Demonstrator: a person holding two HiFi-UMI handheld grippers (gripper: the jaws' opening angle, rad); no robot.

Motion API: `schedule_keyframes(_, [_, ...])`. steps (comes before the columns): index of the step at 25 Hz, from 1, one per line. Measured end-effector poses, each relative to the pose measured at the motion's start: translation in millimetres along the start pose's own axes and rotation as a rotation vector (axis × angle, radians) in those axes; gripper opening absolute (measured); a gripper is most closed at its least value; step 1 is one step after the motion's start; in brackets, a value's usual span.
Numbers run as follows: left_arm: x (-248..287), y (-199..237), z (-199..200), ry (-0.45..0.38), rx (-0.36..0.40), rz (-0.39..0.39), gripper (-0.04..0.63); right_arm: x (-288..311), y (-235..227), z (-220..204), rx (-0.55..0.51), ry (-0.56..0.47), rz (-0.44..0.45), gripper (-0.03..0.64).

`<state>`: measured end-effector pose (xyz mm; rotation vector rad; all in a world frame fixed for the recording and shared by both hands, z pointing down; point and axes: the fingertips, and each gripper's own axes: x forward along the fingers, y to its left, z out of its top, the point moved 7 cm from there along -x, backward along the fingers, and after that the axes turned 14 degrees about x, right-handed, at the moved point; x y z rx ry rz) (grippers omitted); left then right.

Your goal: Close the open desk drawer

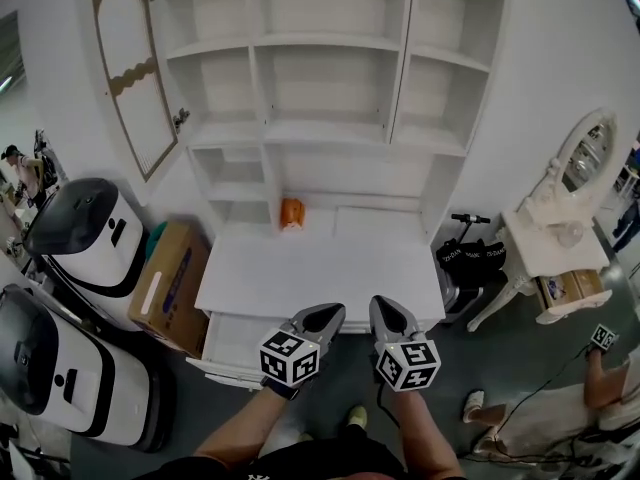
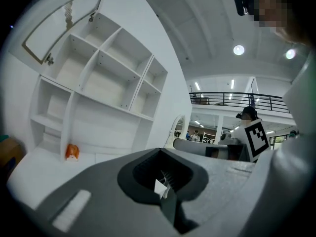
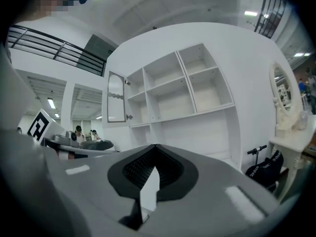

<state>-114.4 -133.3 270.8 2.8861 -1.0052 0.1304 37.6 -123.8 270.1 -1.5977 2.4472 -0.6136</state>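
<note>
White wooden desk drawer: pulled out at front left of white desk.
Left gripper: jaws together, empty, near drawer's right end.
Right gripper: jaws together, empty, alongside.

Both forearms reach forward side by side. The left gripper and right gripper sit close together, pointing ahead roughly level, each with jaws together and nothing between them.
</note>
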Motion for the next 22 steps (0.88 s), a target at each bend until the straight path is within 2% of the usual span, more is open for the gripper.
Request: schedule_keyframes(22, [-13, -16, 12, -0.035, 0.036, 0.013, 0.002, -16, 14, 1, -0.003, -0.036, 0.012, 0.023])
